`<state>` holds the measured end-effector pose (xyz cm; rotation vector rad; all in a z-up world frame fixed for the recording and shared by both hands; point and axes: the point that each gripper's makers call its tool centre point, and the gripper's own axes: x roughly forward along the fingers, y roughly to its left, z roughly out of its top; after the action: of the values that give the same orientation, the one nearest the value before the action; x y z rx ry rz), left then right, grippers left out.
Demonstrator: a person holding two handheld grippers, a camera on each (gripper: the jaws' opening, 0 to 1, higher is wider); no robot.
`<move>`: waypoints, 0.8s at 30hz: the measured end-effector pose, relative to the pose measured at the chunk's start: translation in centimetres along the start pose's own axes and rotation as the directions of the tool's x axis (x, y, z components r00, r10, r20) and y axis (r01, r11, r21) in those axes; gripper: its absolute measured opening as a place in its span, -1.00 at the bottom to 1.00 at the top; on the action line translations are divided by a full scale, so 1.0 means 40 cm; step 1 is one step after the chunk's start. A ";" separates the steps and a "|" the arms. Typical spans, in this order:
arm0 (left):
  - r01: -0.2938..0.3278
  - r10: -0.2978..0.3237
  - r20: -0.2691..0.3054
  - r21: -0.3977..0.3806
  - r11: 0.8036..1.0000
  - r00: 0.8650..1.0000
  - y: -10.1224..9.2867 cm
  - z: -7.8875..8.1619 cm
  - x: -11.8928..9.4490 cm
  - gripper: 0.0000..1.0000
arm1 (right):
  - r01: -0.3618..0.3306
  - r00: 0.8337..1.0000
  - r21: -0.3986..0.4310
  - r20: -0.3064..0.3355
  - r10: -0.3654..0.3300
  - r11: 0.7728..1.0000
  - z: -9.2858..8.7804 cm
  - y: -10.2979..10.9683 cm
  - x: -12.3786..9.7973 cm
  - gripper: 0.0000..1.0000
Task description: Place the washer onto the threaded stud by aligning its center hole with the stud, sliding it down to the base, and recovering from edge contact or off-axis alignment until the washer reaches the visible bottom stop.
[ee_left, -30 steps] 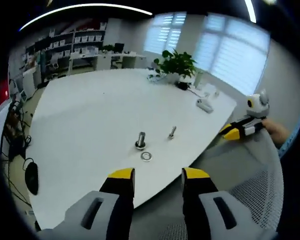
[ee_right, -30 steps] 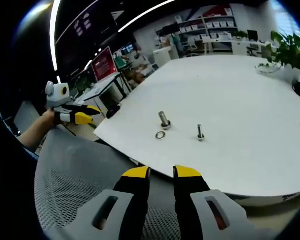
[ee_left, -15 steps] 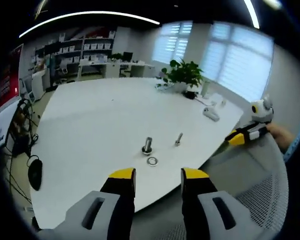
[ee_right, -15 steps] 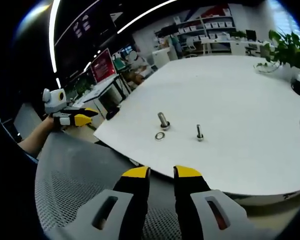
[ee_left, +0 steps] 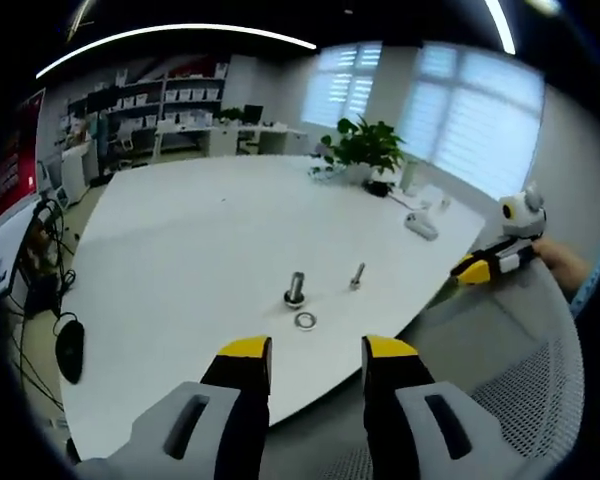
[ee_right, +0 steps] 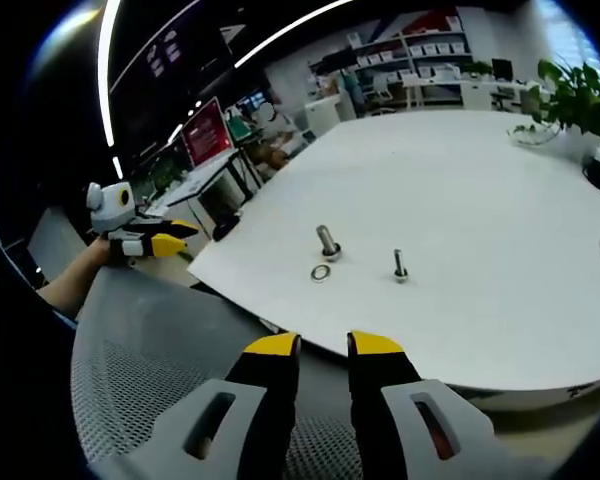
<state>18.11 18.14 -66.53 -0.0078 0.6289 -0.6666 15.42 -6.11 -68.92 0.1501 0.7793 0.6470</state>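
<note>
White office table (ee_left: pixel 180 230) carries the washer (ee_left: pixel 305 321) flat just near of the upright threaded stud (ee_left: pixel 295 289), dead ahead of the empty, parted left gripper (ee_left: pixel 317 350); the right gripper (ee_right: pixel 324 345), narrowly parted, looks about as far.

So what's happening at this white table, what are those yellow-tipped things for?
A person holds a hand-held gripper in each hand. The left hand-held gripper and right hand-held gripper both hover empty short of the table, above a mesh chair back. On the table the washer lies flat beside a large upright bolt, with a slimmer threaded stud apart from them. Nothing is gripped yet.
</note>
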 end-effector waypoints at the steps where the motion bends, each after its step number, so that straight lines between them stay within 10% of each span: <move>1: -0.005 0.005 0.000 0.011 1.000 1.000 0.002 -0.001 -0.001 -0.29 | -0.001 1.000 -0.002 -0.002 0.001 1.000 -0.001 0.001 0.001 -0.57; 14: 0.022 -0.020 -0.028 0.087 0.996 0.999 0.027 0.054 0.016 -0.23 | -0.003 1.000 0.003 0.004 0.003 1.000 0.003 -0.002 0.001 -0.54; 24: 0.145 -0.087 -0.209 0.283 0.948 0.974 0.008 0.084 0.086 -0.20 | -0.007 1.000 0.010 0.026 0.007 1.000 0.009 -0.001 -0.001 -0.54</move>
<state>22.24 15.77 -65.73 0.3049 0.7140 -0.8794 15.67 -6.15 -68.64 0.1705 0.7576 0.6466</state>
